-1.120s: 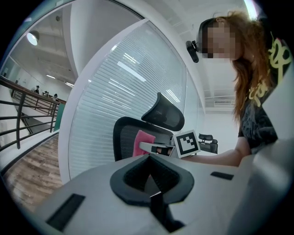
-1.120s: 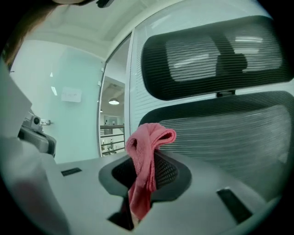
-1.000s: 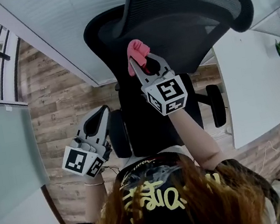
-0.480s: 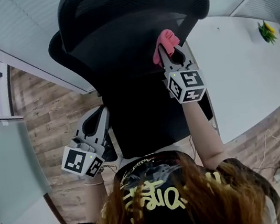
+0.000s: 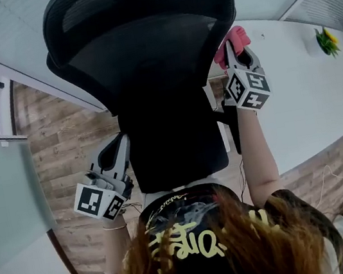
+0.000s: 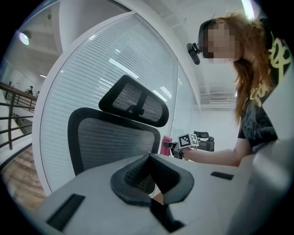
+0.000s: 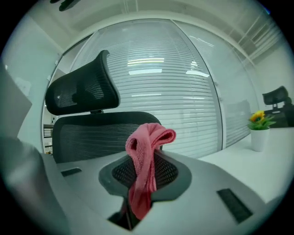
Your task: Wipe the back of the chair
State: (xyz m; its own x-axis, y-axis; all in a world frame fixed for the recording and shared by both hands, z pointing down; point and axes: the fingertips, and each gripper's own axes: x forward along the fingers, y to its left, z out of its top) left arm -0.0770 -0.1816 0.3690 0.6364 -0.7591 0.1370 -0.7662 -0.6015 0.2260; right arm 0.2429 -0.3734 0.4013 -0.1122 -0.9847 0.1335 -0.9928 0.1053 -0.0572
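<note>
The right hand-held gripper clamps a limp, probably light pink cloth mid-fold beside the black mesh chair back. The left hand-held gripper is closed and empty.

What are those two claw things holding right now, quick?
Left gripper: jaws closed, holding nothing.
Right gripper: jaws closed on a pink cloth.
</note>
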